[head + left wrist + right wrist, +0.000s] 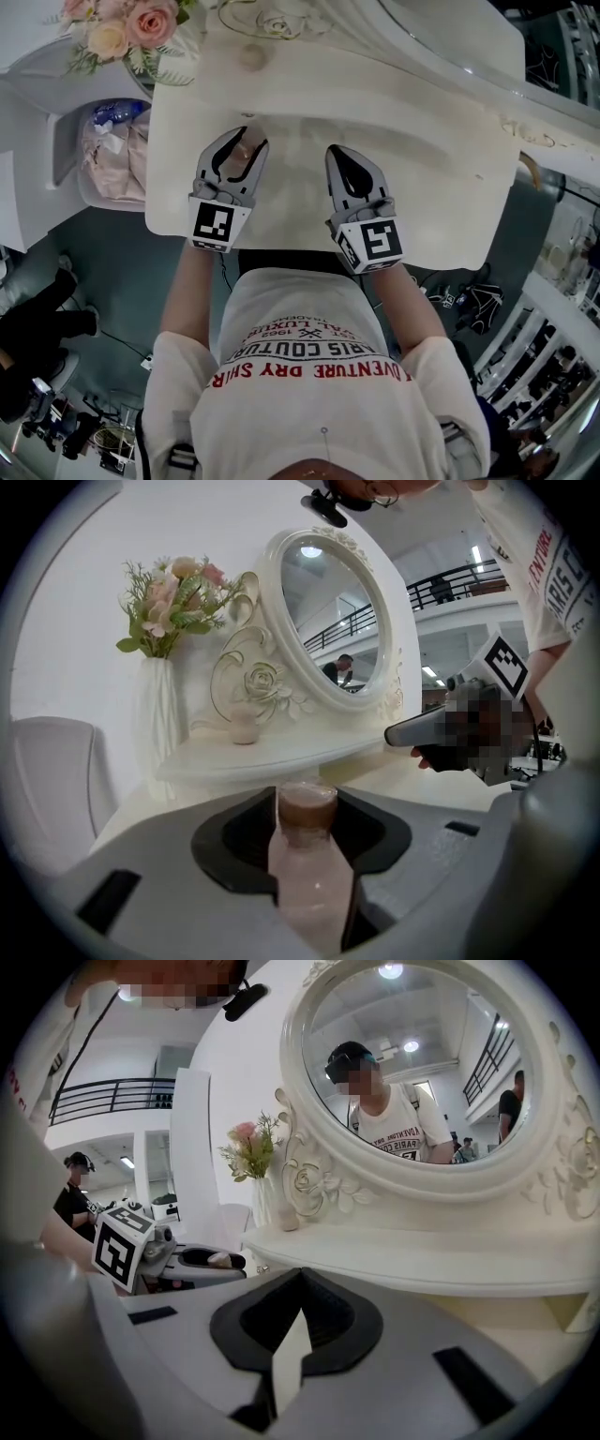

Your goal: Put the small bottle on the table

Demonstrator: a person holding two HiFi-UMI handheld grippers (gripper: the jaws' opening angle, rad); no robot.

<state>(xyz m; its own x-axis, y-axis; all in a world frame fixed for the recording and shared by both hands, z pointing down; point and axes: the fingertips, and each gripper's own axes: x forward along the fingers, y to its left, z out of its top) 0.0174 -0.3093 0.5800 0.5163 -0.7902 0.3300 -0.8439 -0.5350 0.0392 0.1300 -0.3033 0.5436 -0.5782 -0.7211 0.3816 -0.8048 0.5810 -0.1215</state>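
Evidently unfinished: the small bottle (pixel 309 860) sits clamped in the left gripper (pixel 249 141) over the table (pixel 431 178), left of centre frame, while the right gripper (pixel 337 153) hangs empty, jaws nearly together.

Base of the small bottle (pixel 307 874) is hidden inside the left tool (pixel 246 142), so contact with the desk (pixel 422 187) can't be told. Mirror (pixel 422 1063) cut off at the top edge. Flowers (pixel 117 33) clipped by the top edge.
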